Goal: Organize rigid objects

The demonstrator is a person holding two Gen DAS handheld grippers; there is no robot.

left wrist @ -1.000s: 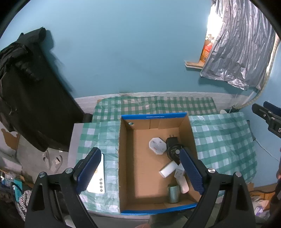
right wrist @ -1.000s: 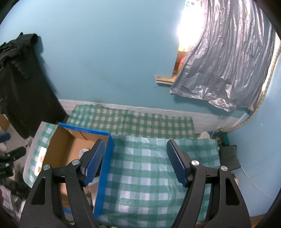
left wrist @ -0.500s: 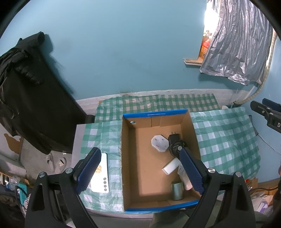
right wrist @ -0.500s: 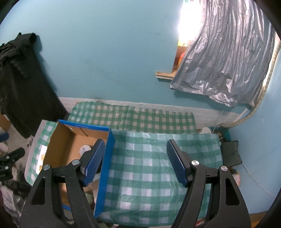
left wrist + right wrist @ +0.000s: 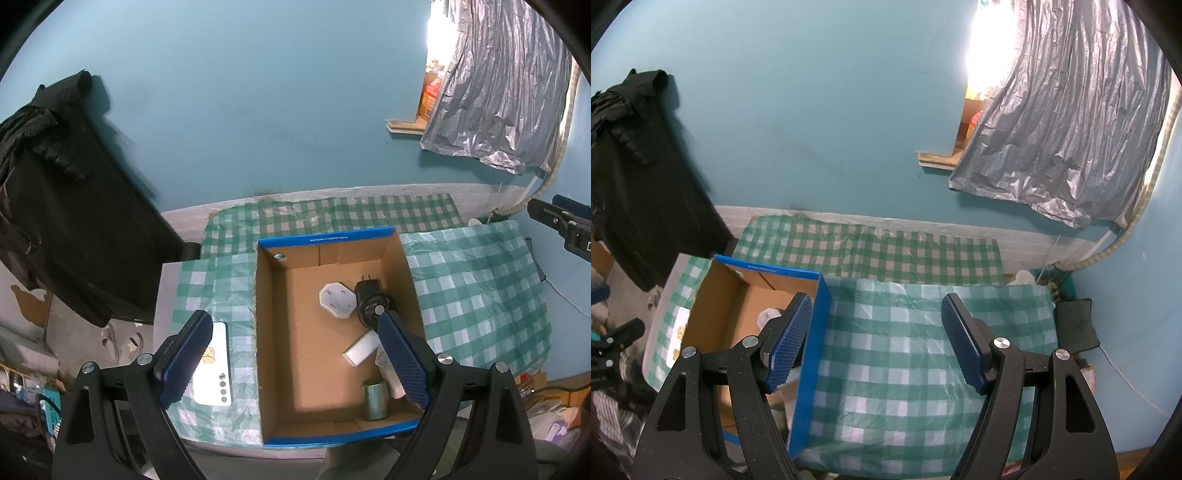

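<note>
Contents, blue-rimmed brown cardboard box (image 5: 295,350), below and ahead of the left gripper (image 5: 293,363): white octagonal plug adapter (image 5: 337,300), black round charger (image 5: 373,301), white rectangular block (image 5: 362,348), dull green metal cylinder (image 5: 375,400).

Outstanding, by judgement: flat white phone-like slab (image 5: 216,369), lying on the green checked cloth beside the box, under the left finger.

Left gripper: raised, jaws apart, empty.

Right gripper (image 5: 875,341): raised over bare cloth right of the box, jaws apart, empty.

Matt brown cardboard box (image 5: 295,325), glossy plastic checked tablecloth (image 5: 905,354), crinkled shiny silver sheet (image 5: 1071,122)
</note>
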